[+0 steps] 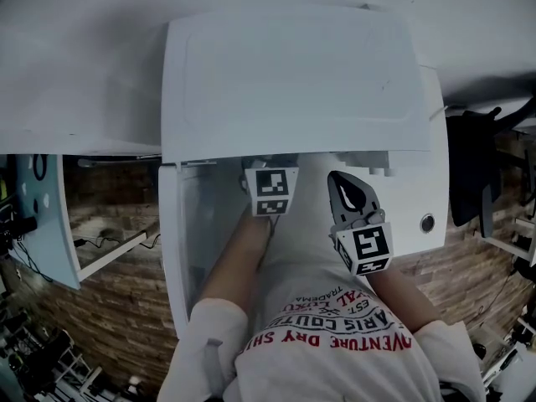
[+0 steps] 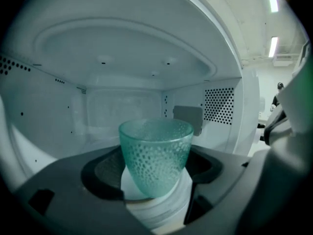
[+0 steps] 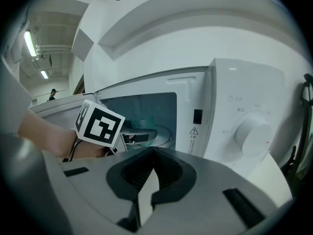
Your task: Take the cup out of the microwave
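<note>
Microwave point(image 1: 293, 82) is wide open, door point(image 1: 180, 233) swung out on the left. Inside the cavity stands the cup point(image 2: 155, 158), upright, empty as far as I can see. It's see-through teal glass, dimpled all over, tapering toward the base. Left gripper point(image 2: 152, 177) is reached in, jaws spread either side of it, not squeezing. Right gripper point(image 3: 150, 180) is outside near the dial point(image 3: 253, 136), jaws closed together, holding nothing.

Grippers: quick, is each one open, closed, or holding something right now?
Left gripper: open; the green cup stands between its jaws, not gripped.
Right gripper: shut, holding nothing.
</note>
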### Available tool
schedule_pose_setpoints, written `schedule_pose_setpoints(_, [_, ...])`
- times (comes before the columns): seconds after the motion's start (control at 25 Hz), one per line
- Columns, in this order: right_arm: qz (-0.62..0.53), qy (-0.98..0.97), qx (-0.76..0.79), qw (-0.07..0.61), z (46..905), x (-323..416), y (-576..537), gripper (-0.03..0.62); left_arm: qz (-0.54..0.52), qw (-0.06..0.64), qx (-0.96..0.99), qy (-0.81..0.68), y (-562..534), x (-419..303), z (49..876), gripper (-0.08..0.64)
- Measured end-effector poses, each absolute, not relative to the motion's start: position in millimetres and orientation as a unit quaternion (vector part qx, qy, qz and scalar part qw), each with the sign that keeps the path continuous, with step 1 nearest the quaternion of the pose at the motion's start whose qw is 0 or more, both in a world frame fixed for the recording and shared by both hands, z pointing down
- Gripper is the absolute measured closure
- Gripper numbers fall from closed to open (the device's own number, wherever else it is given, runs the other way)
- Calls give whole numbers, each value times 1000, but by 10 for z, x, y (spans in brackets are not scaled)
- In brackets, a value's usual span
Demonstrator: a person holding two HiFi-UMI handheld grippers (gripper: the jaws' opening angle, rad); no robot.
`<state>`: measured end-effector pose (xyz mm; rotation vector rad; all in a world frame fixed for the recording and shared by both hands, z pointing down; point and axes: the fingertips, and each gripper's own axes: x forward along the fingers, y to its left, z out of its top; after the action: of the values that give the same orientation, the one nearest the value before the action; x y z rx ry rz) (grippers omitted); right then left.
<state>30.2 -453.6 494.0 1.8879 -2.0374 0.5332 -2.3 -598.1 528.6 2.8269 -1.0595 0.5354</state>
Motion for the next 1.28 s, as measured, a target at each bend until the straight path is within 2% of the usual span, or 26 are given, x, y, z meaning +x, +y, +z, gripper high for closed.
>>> schedule_pose_setpoints(0.56, [178,-718,656,153,4861,328,-4428,582,184,59,919,-344,-5788,-145,5224,190])
schedule_pose_setpoints(1.28, [143,-744,641,122,4589,313,-4095,581,162,43,916,-363,-4707,-452,4658,190])
